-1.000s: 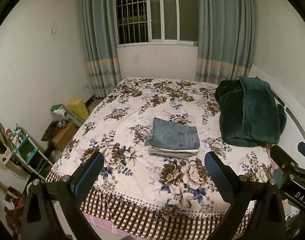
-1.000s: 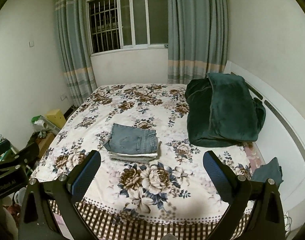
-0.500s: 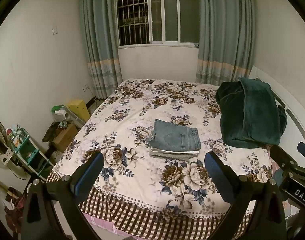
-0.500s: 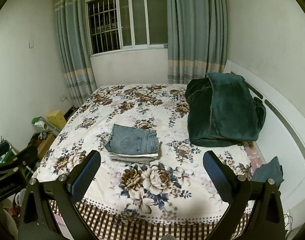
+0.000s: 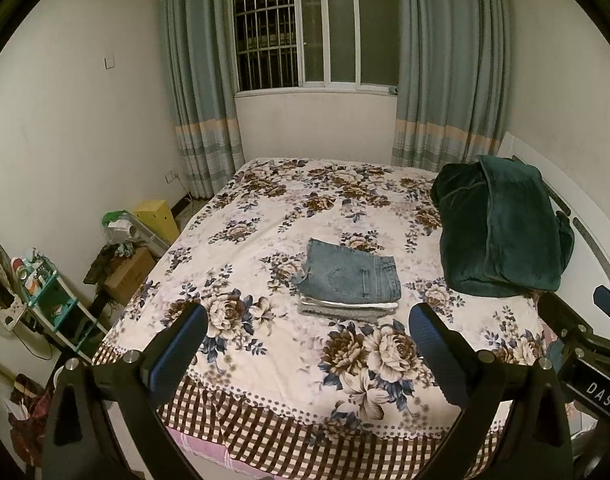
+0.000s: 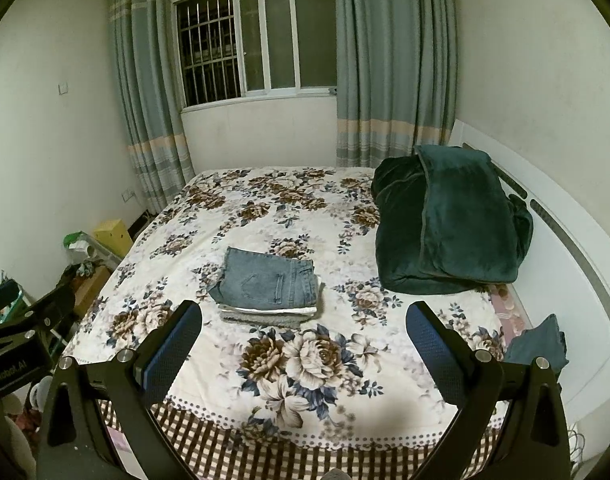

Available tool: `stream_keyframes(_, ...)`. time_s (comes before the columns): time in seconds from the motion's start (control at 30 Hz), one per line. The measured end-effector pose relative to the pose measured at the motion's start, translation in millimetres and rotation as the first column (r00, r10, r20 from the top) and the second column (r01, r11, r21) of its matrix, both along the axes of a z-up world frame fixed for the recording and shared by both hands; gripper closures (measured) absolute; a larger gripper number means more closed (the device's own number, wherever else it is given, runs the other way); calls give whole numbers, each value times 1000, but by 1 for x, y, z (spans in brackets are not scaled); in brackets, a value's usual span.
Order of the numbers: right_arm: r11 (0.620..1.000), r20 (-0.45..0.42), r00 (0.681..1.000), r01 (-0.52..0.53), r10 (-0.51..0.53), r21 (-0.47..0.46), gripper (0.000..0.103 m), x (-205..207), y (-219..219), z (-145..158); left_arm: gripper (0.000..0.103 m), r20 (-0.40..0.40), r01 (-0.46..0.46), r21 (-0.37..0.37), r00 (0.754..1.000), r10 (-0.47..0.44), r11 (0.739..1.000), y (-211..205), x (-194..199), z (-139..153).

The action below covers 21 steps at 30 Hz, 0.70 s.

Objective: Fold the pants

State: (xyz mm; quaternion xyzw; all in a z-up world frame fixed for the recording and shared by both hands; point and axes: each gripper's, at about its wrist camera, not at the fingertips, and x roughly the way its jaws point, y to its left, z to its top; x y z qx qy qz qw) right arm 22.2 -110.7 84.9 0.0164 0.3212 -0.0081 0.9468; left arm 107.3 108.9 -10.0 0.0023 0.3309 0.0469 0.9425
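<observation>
We see both the left tongs (image 5: pixel 307 328) and the right tongs (image 6: pixel 304 326) released, fingers spread wide, holding nothing, held off the bed's (image 5: pixel 265 216) near edge. The folded jeans (image 5: pixel 351 276) lie atop a small stack of folded clothes (image 5: pixel 345 308) toward the bed's near edge. A green blanket (image 5: pixel 501 224) sits along the right edge.

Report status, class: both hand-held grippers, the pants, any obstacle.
Left hand-held gripper open, empty. Right hand-held gripper open, empty. Folded jeans top a small stack mid-bed. Green blanket apart, not blocking.
</observation>
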Motion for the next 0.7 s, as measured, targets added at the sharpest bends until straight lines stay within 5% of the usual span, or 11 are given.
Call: stream_keyframes(0.7,1000,9,1000,-7,7,-1,0,15,3,8,0,9,-9,3,1000,9,1000,-2,7,0)
